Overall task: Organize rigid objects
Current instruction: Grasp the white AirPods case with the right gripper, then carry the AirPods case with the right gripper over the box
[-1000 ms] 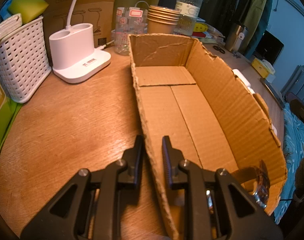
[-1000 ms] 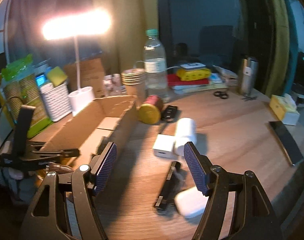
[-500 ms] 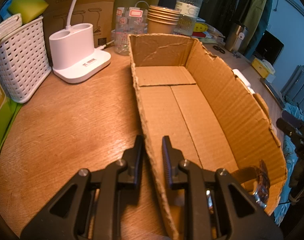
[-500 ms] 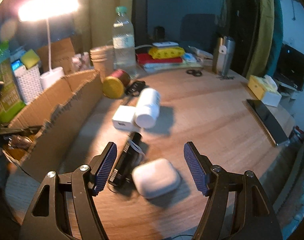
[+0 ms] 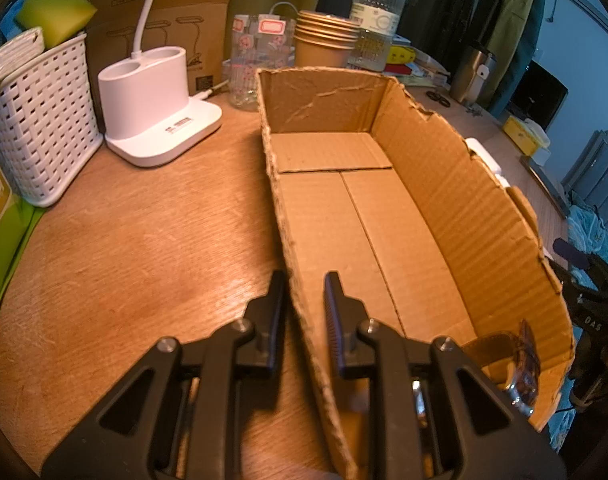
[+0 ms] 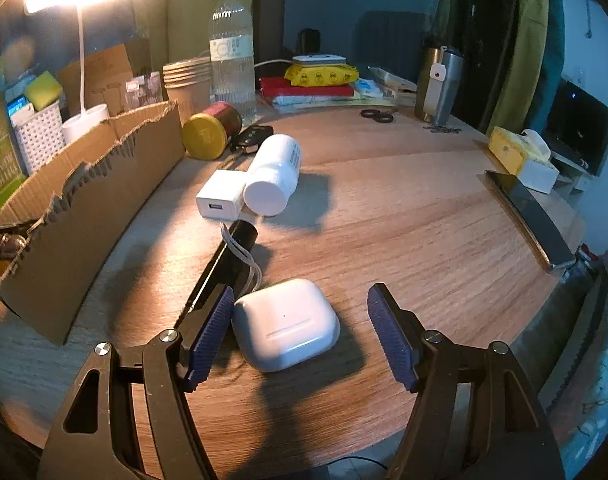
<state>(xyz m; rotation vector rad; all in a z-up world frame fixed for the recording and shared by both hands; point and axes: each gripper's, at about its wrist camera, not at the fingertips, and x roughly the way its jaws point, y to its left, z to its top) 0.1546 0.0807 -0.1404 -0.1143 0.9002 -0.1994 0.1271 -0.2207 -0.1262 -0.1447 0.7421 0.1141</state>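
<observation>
My left gripper [image 5: 304, 308] is shut on the near left wall of the open cardboard box [image 5: 456, 216], one finger on each side. A wristwatch [image 5: 522, 364] lies in the box's near right corner. My right gripper [image 6: 300, 336] is open and straddles a white earbud case [image 6: 286, 330] on the table; the left pad is next to the case, the right pad stands apart. A black pen-like item [image 6: 228, 264] lies just left of the case. Beyond are a white charger cube [image 6: 220, 200], a white pill bottle [image 6: 274, 176], a yellow-lidded can [image 6: 210, 132] and a car key [image 6: 252, 138].
The box's outer wall [image 6: 88, 216] stands left of my right gripper. A white lamp base [image 5: 156, 104], white basket [image 5: 36, 120], paper cups [image 5: 324, 40] and water bottle [image 5: 378, 20] stand behind the box. A phone [image 6: 524, 216], tissue box [image 6: 520, 156], steel tumbler [image 6: 440, 80] and scissors [image 6: 378, 116] lie to the right.
My right gripper has swung right and dropped toward the table, closing in on the white earbud case, which now sits between its fingers. The left gripper and box have not moved.
</observation>
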